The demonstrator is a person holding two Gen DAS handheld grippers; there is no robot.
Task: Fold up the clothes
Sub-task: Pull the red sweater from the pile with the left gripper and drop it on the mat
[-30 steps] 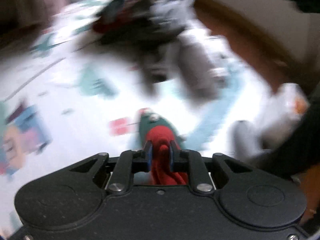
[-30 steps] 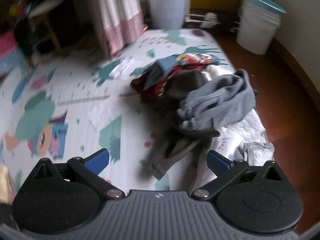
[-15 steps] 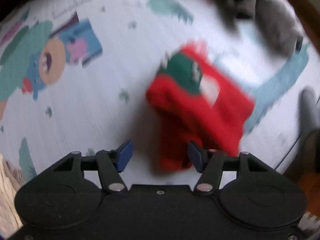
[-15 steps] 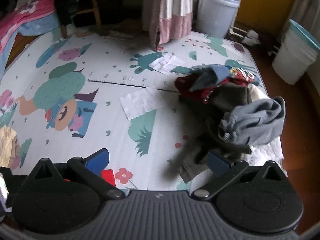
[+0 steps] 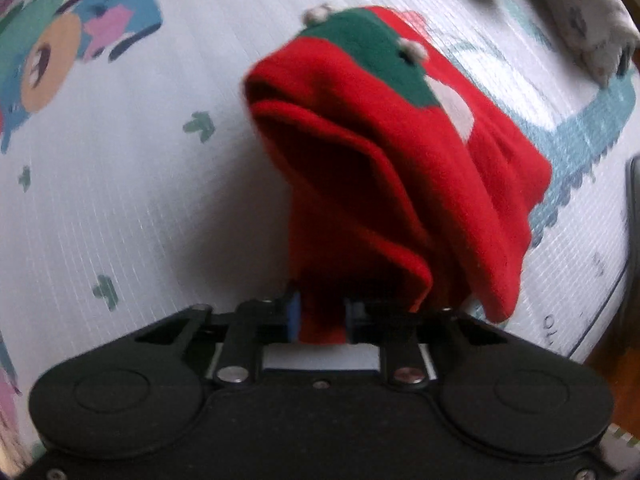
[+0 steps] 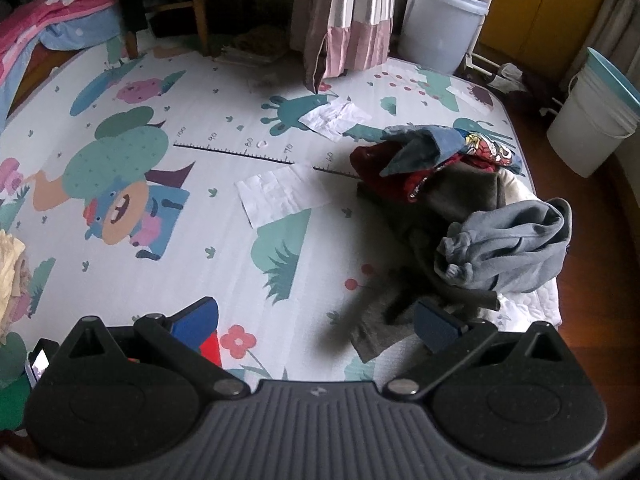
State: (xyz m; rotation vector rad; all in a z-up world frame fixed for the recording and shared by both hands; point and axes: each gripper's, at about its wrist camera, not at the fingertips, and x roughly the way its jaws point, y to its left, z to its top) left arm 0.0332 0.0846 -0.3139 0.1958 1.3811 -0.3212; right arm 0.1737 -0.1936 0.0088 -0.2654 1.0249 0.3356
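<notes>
Red garment (image 5: 384,184), loose half a second ago, is pinched again by the left gripper (image 5: 318,316) (frame centre). Right gripper (image 6: 316,320) stays spread, empty. Likely regrasped for spreading flat.

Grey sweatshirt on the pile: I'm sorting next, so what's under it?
The grey sweatshirt lies on darker grey clothing and a white quilted layer. Anything deeper is covered.

Below me lies a white play mat (image 6: 224,240) printed with a cactus, a bear, grass and a ruler line. Beyond its far edge I see a striped pink curtain (image 6: 348,16), a white tub of green plants (image 6: 440,28) and yellow cabinet doors (image 6: 540,8). A white bucket with a teal rim (image 6: 592,120) stands on dark wood floor (image 6: 600,260) to my right. Wooden chair legs (image 6: 200,12) stand at the back.
</notes>
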